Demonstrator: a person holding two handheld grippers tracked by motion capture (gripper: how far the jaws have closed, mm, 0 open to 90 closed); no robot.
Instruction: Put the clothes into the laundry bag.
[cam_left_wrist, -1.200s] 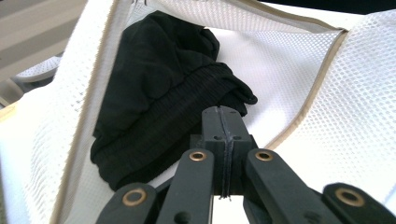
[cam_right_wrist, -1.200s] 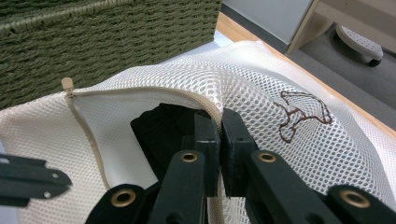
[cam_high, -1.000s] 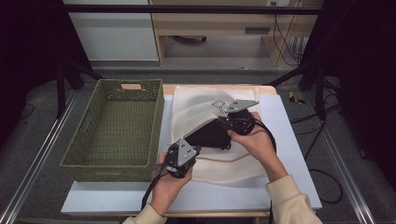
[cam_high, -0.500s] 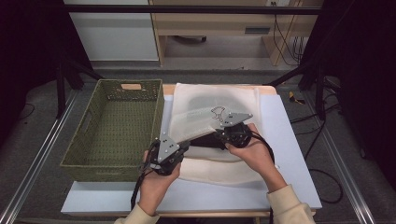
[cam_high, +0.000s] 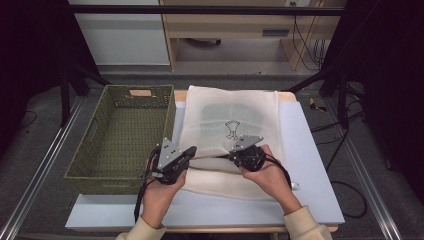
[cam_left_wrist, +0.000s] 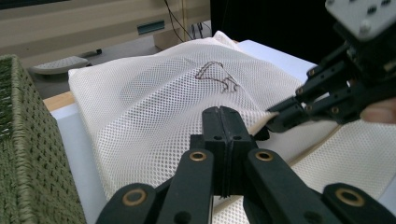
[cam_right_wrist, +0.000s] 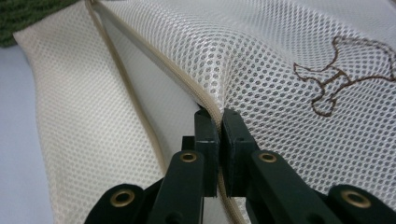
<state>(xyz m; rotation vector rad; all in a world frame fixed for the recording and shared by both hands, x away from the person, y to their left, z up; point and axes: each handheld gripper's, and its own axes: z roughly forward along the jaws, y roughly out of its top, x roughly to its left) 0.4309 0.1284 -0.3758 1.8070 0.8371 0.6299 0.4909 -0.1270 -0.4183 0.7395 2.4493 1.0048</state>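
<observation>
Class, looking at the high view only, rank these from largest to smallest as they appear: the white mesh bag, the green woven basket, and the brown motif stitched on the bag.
1. White mesh bag and green woven basket: they look much alike, so I will not rank them.
2. Brown motif: clearly the smallest.

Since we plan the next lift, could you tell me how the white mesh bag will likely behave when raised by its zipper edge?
The mesh bag will probably sag: its zipper edge already bends where the right gripper pinches it. It looks light, thin netting. The dark item inside may slide.
</observation>
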